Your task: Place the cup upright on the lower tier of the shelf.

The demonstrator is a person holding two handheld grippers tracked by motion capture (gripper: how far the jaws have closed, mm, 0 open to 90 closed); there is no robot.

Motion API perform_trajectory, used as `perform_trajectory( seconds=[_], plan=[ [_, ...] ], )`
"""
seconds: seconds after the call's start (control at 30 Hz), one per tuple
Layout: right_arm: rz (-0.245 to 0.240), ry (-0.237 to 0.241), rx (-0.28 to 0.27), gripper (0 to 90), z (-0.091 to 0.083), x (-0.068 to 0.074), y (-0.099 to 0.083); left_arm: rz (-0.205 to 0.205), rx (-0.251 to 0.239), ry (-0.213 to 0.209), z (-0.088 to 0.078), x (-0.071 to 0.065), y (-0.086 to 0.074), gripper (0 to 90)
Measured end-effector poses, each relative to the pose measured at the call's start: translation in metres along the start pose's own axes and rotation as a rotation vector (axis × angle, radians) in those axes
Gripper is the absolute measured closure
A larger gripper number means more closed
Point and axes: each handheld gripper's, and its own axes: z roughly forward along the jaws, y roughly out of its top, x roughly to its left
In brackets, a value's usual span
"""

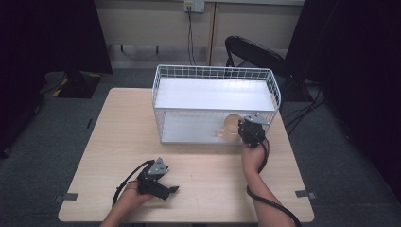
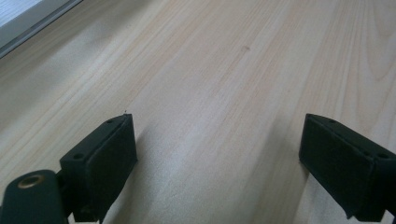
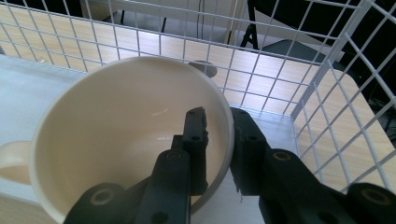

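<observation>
Cream-coloured and wide-mouthed, the cup (image 3: 126, 135) sits on the lower shelf of the white wire rack (image 1: 165, 75), in its right front corner as the high view shows it. The right gripper (image 3: 218, 135) has one jaw inside the bowl and the other outside, straddling the rim; the jaws stand narrowly apart, and whether the pads press on the wall I cannot tell. Wire mesh walls rise close behind and to the right of the cup, so there is little room on those sides, and the upper shelf (image 1: 215, 93) lies above it. The rack's front is open toward the person, and the lower shelf stretches bare to the left of the cup.

The cup stands upright, mouth up, with its handle (image 3: 13, 161) pointing left in the right gripper view, along the shelf front and away from the mesh corner.

Pale wooden table (image 1: 208, 189) spreads wide in front of the rack, with its front edge near the person. The left gripper (image 1: 158, 182) rests there, well apart from the rack, its jaws spread wide with only bare wood between them. A dark chair (image 1: 253, 52) stands on the floor beyond the table.
</observation>
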Motion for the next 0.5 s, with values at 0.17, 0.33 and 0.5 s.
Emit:
perform_trajectory(
  seconds=[0.17, 0.33, 0.5],
  plan=[
    [0.021, -0.002, 0.008, 74.2, 0.0010, -0.0048, 0.0013, 0.000, 0.000, 0.000, 0.0000, 0.0000, 0.0000, 10.7],
    [0.024, 0.013, 0.008, 65.5, -0.0008, -0.0082, 0.0010, 0.000, 0.000, 0.000, 0.0000, 0.0000, 0.0000, 10.7],
    [0.038, 0.068, 0.009, 53.9, -0.0084, -0.0113, 0.0067, 0.000, 0.000, 0.000, 0.0000, 0.0000, 0.0000, 10.7]
  ],
)
